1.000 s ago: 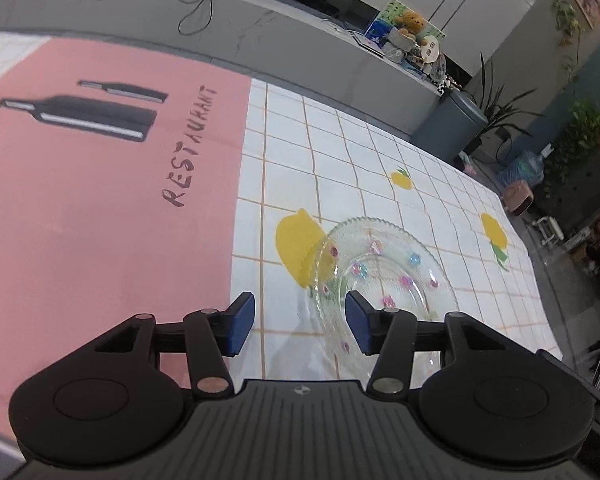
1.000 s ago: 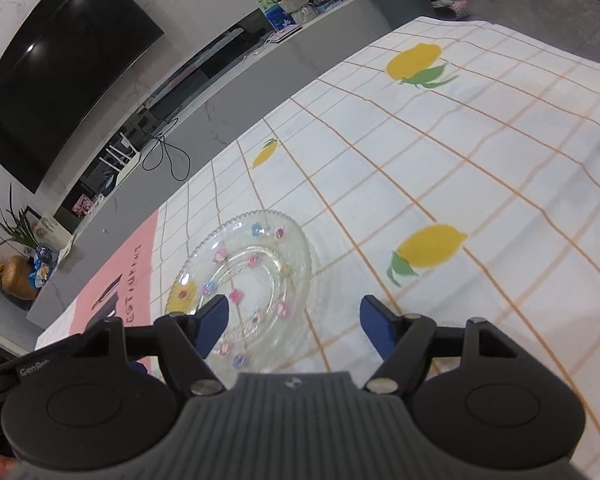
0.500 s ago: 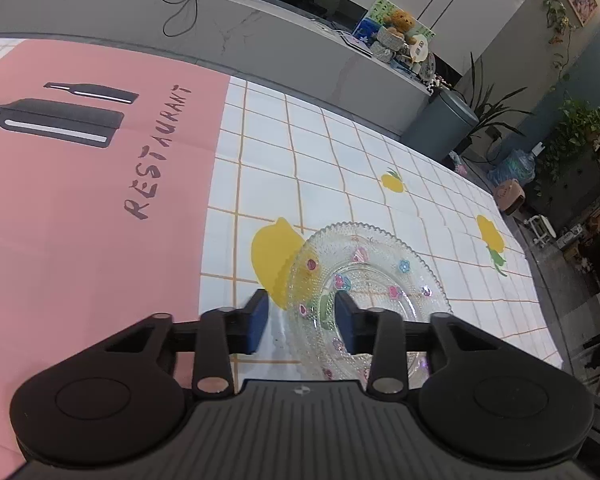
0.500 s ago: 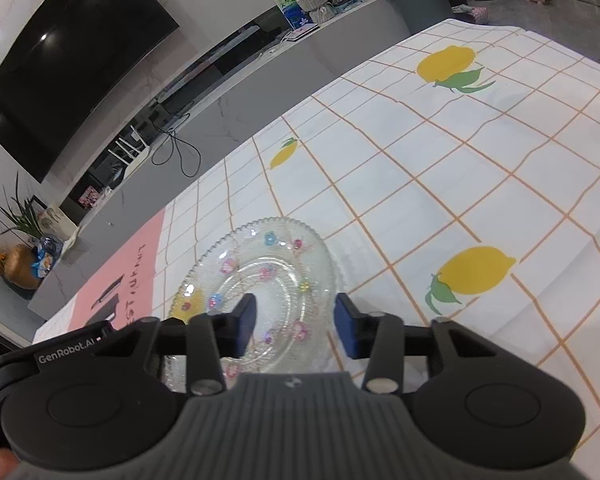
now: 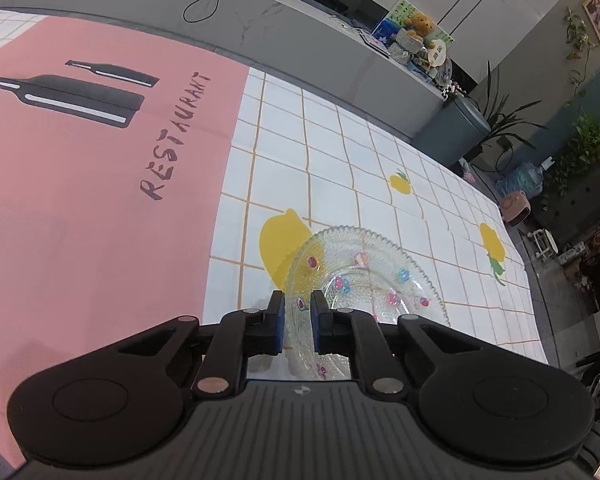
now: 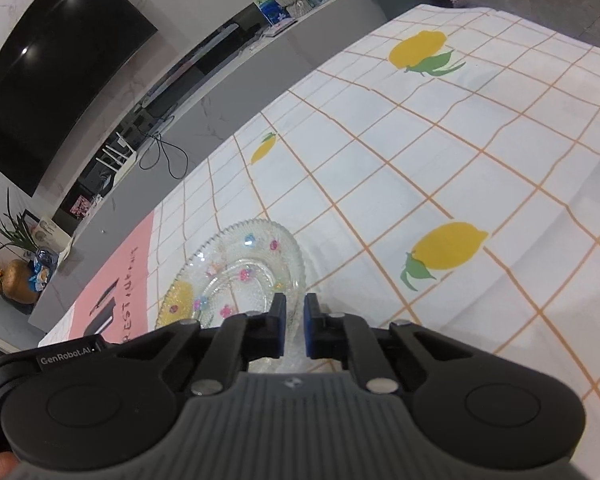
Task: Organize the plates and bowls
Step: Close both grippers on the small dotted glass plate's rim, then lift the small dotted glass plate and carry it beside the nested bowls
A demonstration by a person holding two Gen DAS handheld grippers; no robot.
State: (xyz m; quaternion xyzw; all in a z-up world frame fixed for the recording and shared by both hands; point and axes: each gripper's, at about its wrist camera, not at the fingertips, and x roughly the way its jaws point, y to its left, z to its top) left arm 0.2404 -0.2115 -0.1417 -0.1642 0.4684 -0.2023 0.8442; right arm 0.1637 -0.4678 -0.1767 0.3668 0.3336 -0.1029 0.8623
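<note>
Our left tongs (image 5: 298, 322) and right tongs (image 6: 295, 326) have just closed on opposite rims of the clear beaded glass plate with coloured flowers (image 5: 374, 276), both gripping it.

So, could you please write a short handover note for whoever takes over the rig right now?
Left tool: jaws have just been closing and are now shut on the near left rim of the glass plate.
Right tool: jaws have just been closing too, now shut on the plate's near right rim.
Plate: clear, with small coloured flowers, on the lemon-print tablecloth beside the pink panel; whether it has left the cloth I cannot tell.
Done: both grips made.
Left: carry the plate to its place. No bowls or other plates in view.
</note>
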